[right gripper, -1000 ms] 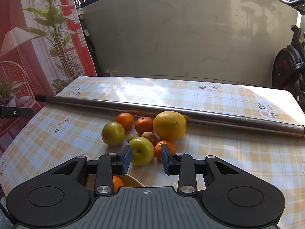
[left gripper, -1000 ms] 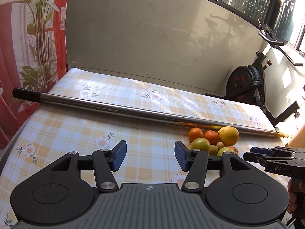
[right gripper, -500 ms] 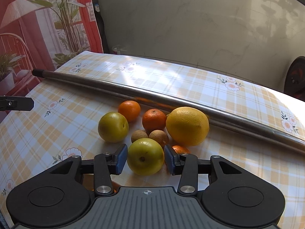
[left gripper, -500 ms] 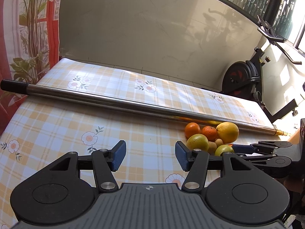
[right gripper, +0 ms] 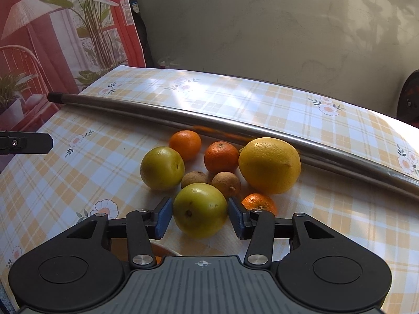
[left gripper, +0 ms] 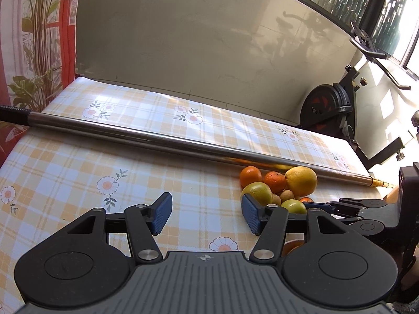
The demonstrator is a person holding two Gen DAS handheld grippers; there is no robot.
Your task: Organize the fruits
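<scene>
Right gripper (right gripper: 200, 218) jaws opening around the green apple (right gripper: 200, 210), not gripping; left gripper (left gripper: 207, 213) empty, opening; an off-centre squeeze could roll it into the tangerine (right gripper: 259, 203)

table (right gripper: 327, 136): checked floral cloth | metal pole (right gripper: 235, 128) | fruit cluster (right gripper: 222, 167)

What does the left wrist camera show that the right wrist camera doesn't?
Only the left wrist view shows the exercise bike, the windows, and the right gripper from the side, reaching into the fruit pile.

Only the right wrist view shows that gripper's jaws opening around the near green fruit, pads not yet pressing it, plus the half-hidden small orange.

Both show the checked tablecloth, the metal pole, the big yellow citrus, and the plant-print curtain.
</scene>
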